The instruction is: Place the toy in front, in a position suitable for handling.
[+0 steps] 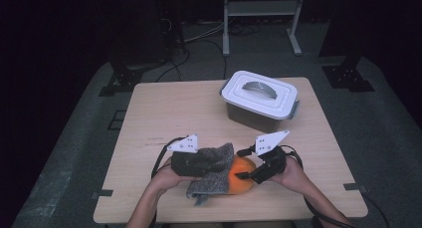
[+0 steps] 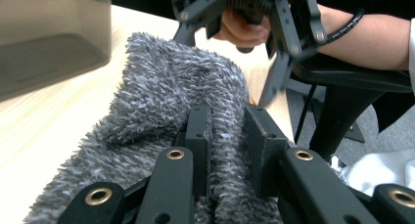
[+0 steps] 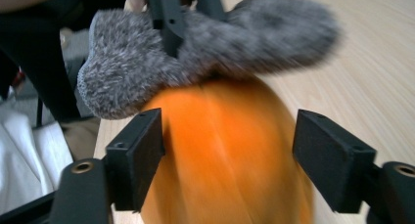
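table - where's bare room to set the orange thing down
Free: the table's left half beyond the grey cloth, and the right strip below the lidded box. Crowded: the near middle, around the cloth and orange thing.

High view looks down over the table [image 1: 149, 103]; both gripper views sit close, facing each other across the grey cloth [image 2: 161, 87].

Your right gripper [image 3: 227, 155] has its jaws wide around the orange ball [image 3: 225, 155], right pad not touching. The fuzzy grey cloth [image 3: 215, 53] lies on the ball's top.
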{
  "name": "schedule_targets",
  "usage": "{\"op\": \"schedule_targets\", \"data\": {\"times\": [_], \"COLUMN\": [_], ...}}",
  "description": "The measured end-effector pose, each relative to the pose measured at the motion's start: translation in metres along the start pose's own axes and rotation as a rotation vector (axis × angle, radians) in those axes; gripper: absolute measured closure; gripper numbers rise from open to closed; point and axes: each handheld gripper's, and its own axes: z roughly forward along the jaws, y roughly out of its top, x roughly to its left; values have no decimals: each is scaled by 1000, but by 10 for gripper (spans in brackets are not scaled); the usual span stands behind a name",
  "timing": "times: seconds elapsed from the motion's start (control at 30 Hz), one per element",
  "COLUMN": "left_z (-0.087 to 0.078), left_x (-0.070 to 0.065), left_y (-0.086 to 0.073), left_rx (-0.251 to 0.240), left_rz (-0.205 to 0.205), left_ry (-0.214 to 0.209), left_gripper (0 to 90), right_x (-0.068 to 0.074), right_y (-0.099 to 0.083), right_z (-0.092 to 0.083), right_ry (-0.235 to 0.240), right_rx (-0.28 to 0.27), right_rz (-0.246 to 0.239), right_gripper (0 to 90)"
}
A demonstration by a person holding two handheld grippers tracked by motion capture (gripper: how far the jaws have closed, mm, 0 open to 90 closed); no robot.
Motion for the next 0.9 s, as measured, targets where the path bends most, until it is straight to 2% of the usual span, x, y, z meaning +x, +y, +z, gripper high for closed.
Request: {"op": "schedule_targets", "data": {"times": [0.03,0.1,0.2,0.23,0.4,0.43,0.47,0.57,0.63,0.73,0.8,0.87,0.9], "left_z": [-1,-4,-8,-9,-10,-9,-7,-4,-3,1,1,0,0], "left_x": [0,2,4,4,7,8,9,9,8,5,5,8,9], "left_y": [-1,-3,-5,-5,-7,-9,-10,-10,-8,-5,-6,-10,-12], "left_rx": [-1,-14,-22,-28,-15,-18,-23,-26,-31,-27,-24,-24,-29], "left_rz": [-1,-13,-22,-24,-36,-43,-48,-51,-44,-33,-33,-47,-59], "left_ry": [5,6,13,14,30,20,13,8,3,-12,-12,-7,-8], "left_gripper": [738,739,739,738,738,738,738,738,738,738,737,734,734], "right_x": [1,0,-5,-10,-19,-21,-21,-19,-14,-8,-2,0,-1], "right_y": [-3,-4,-9,-14,-24,-24,-24,-17,-6,1,7,7,5], "right_z": [3,1,-4,-8,-18,-20,-20,-19,-16,-10,-3,2,2], "right_ry": [-3,-2,-6,-1,-6,0,0,-5,-9,-1,-11,-31,-28], "right_rx": [14,13,24,22,18,12,12,17,-4,4,36,65,67], "right_rz": [-29,-33,-41,-27,21,45,45,67,63,38,12,4,16], "right_gripper": [376,481,537,544,538,475,475,322,260,247,245,301,325]}}
